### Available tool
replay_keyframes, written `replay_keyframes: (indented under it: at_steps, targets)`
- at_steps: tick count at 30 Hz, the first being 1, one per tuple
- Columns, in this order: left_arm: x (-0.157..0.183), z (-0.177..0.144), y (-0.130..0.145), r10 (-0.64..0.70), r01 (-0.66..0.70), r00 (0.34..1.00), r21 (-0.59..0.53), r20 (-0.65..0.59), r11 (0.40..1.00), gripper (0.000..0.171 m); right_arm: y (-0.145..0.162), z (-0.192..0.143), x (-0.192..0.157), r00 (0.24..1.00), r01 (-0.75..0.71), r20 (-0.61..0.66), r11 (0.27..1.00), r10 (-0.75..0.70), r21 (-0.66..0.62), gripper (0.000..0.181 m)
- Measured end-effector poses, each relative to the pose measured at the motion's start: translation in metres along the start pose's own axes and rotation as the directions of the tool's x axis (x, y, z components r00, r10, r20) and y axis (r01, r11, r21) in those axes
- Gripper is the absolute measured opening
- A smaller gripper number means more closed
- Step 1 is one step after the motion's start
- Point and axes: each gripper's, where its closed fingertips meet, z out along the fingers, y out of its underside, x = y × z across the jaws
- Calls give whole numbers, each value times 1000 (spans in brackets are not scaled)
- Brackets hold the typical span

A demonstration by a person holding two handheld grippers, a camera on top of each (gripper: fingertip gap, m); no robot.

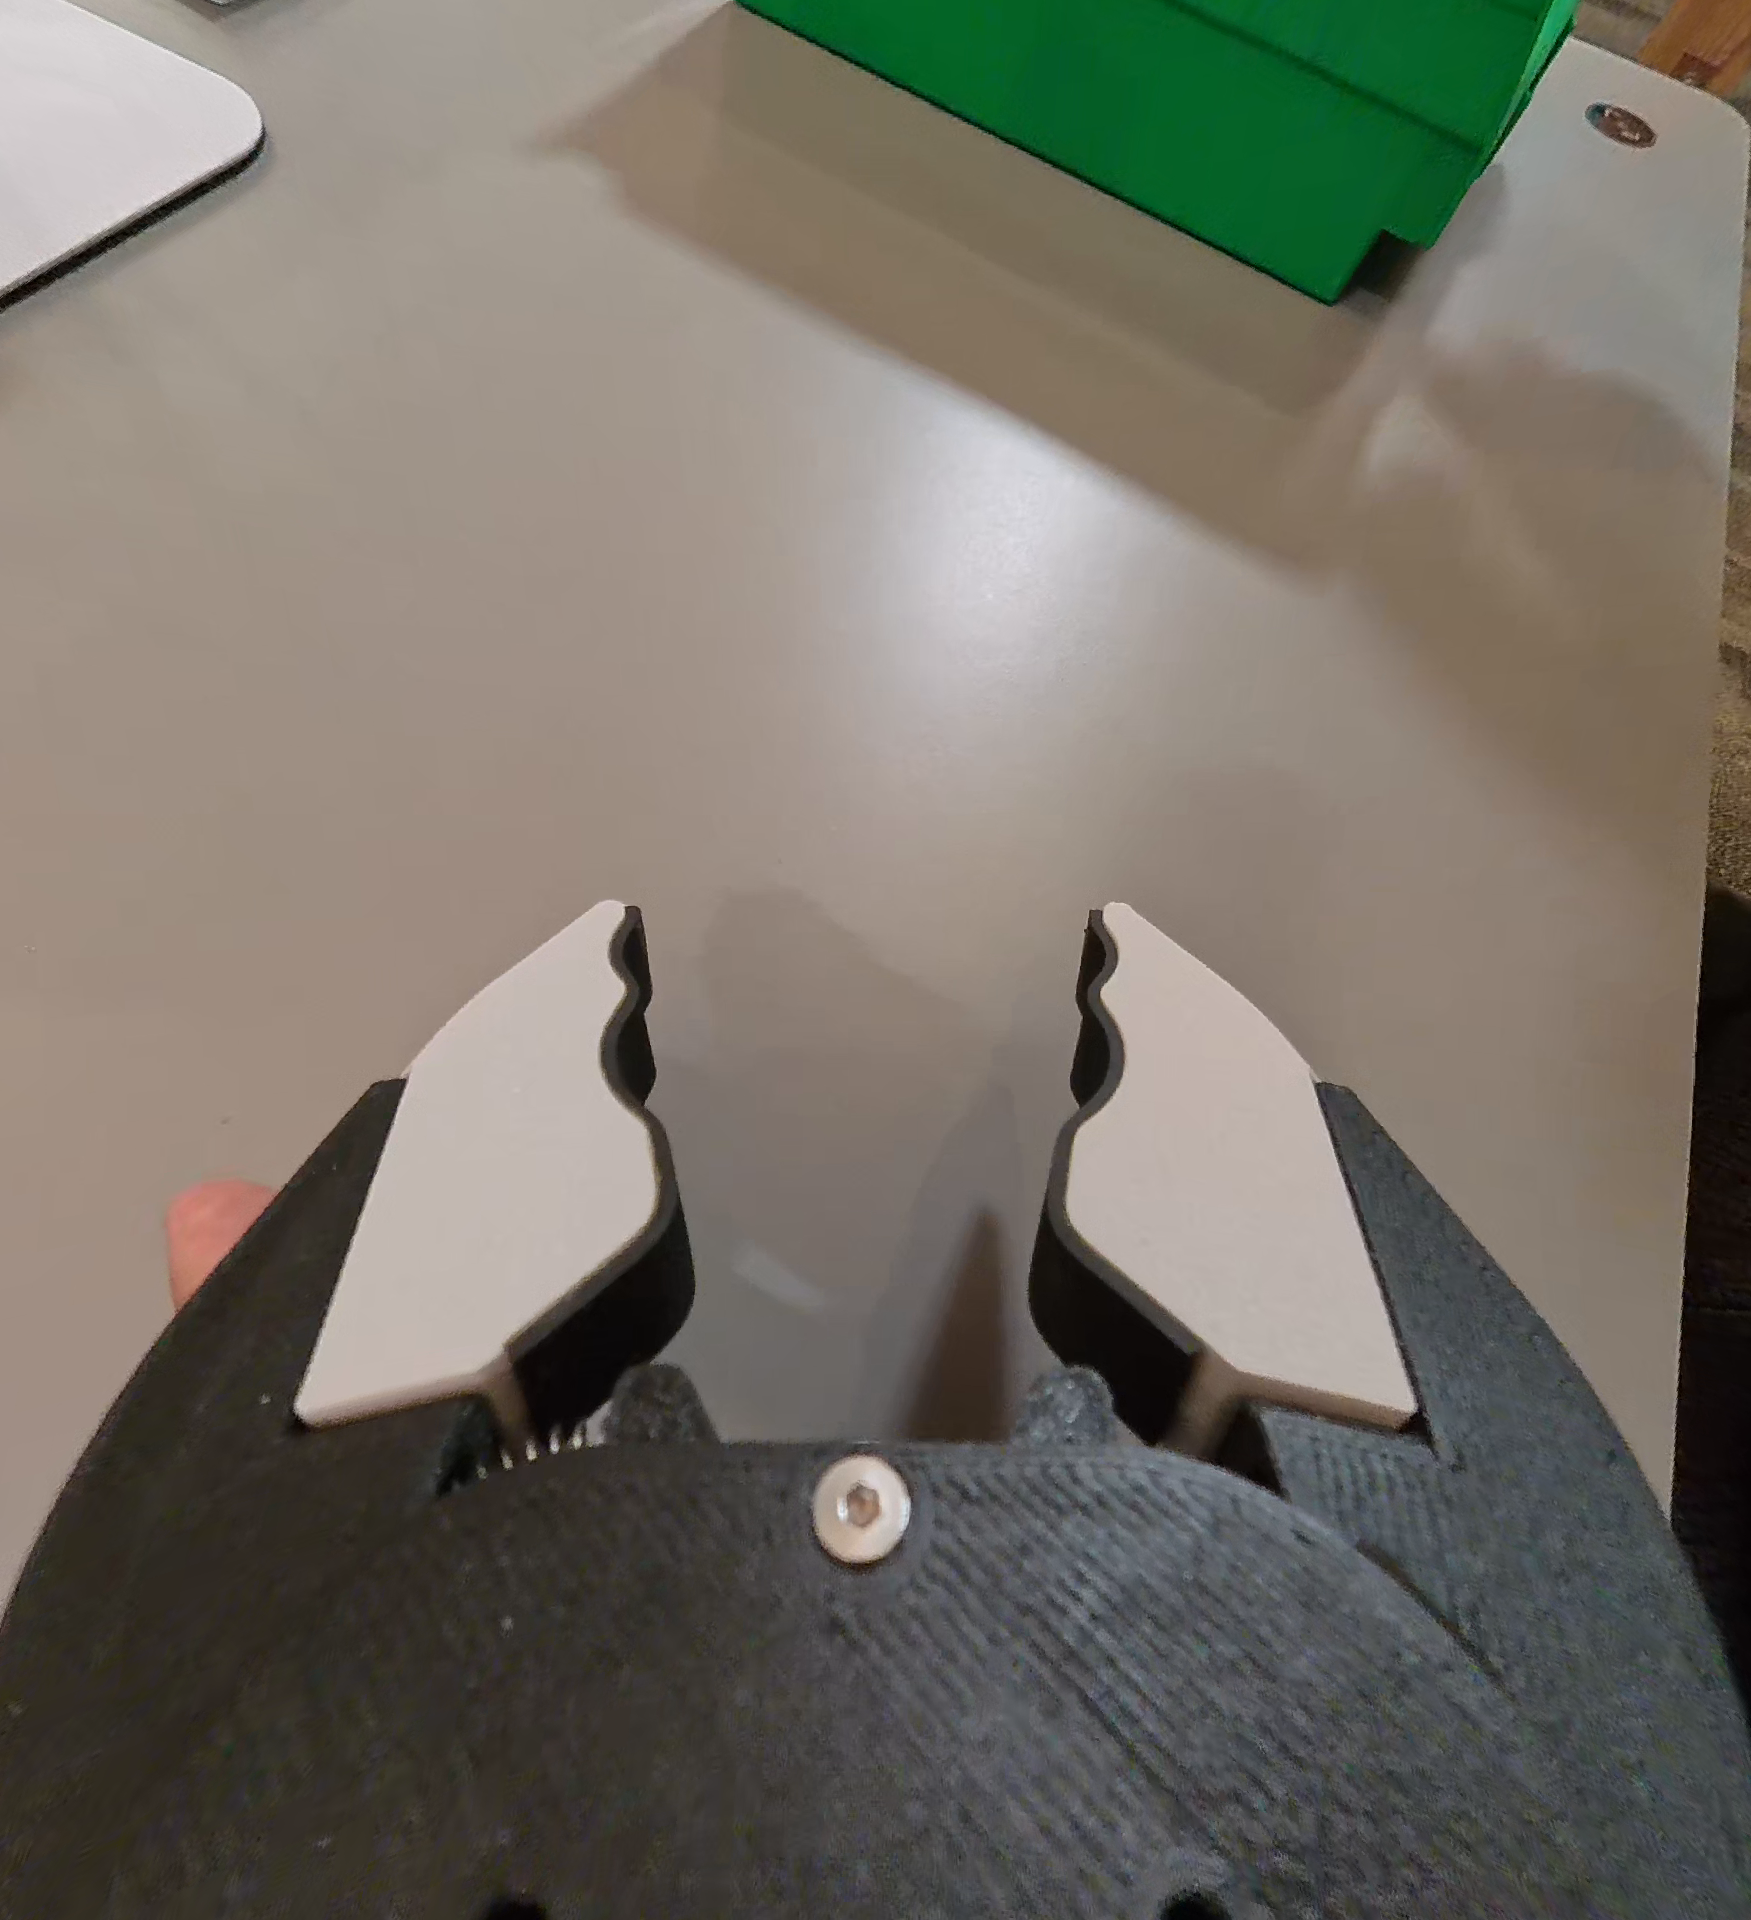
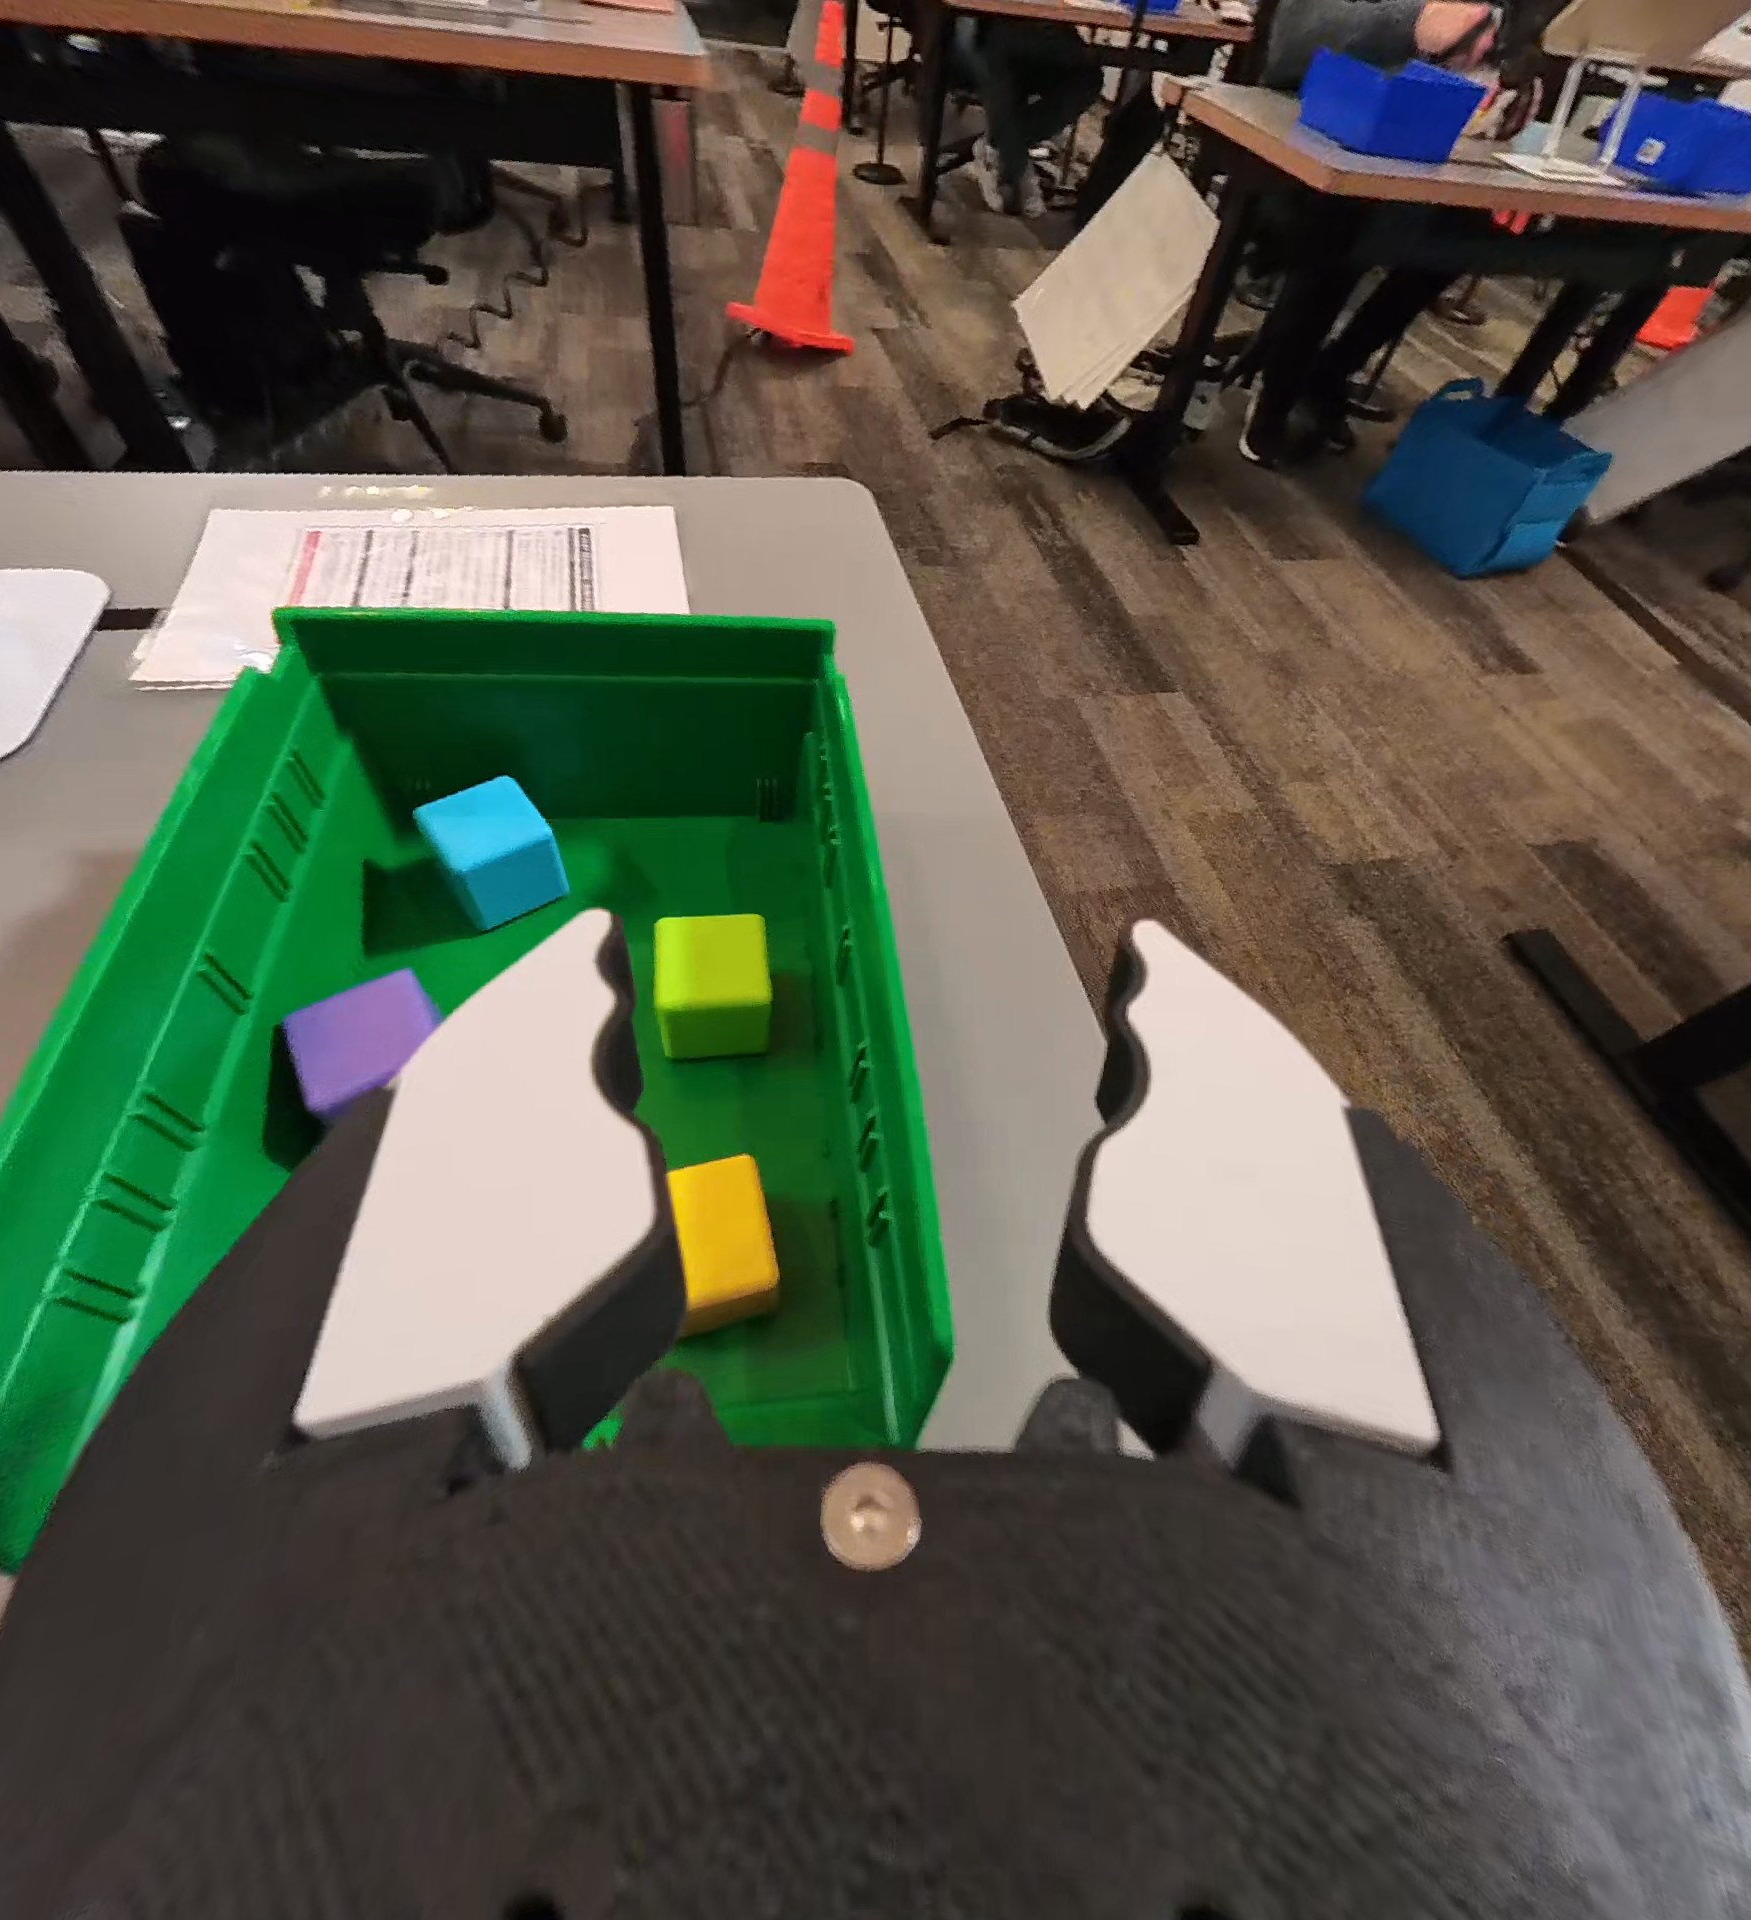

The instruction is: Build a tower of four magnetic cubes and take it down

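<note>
Gaping wide, left gripper [image 1: 866, 925] jaws over bare table [image 1: 850, 520], right gripper [image 2: 866, 935] likewise (nothing held) above green bin [image 2: 559, 644].

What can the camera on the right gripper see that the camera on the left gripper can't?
Only the right wrist view looks into the green bin: a blue block, lime block, purple block and yellow block, plus a printed sheet, an orange cone and the open right gripper. Only the left wrist view shows the open left gripper over bare tabletop, and a fingertip. Both show the grey table and the bin.
</note>
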Motion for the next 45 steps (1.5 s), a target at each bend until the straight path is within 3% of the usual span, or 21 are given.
replay_keyframes:
  at_steps: [3,6,11,15,19,21,24,31,33,36,41,43,45]
  targets:
    - [0,-1,-3,2,-2,1000,9,12,1000,79,8,7,0,1000,23,4,999,-23,-33,84]
    - [2,-4,-3,-6,6,1000,4,9,1000,75,26,25,5,995,97,40,975,-91,-199,82]
    - [4,-10,-12,-14,13,999,34,28,999,74,58,61,3,964,220,245,829,-104,-515,74]
    - [3,-10,-13,-4,2,998,32,56,1000,74,71,77,-9,930,238,368,738,15,-632,41]
    - [1,-14,-17,-10,5,993,43,114,999,76,95,91,-7,916,247,389,625,98,-741,36]
    - [-11,-21,-16,-31,24,977,37,211,999,75,108,90,-10,892,296,434,565,124,-770,7]
    - [-26,-38,-12,-61,52,938,36,341,998,71,110,89,-11,878,359,474,560,70,-747,6]
    - [-23,-91,-16,-162,91,876,175,455,980,70,112,81,-15,905,300,418,574,81,-762,5]
    - [-30,-119,-14,-172,66,820,209,546,976,70,111,76,-20,915,269,392,576,97,-772,4]
    - [-49,-179,-10,-233,16,652,293,722,956,78,105,67,-29,921,264,382,595,78,-759,4]
    - [-65,-246,29,-245,82,478,235,843,969,91,99,51,-57,931,239,355,591,87,-771,5]
    - [-77,-251,54,-245,176,475,182,845,967,95,95,48,-76,922,259,379,602,77,-755,5]
    - [-91,-244,70,-255,260,511,136,821,956,96,92,46,-97,908,299,415,607,56,-737,5]
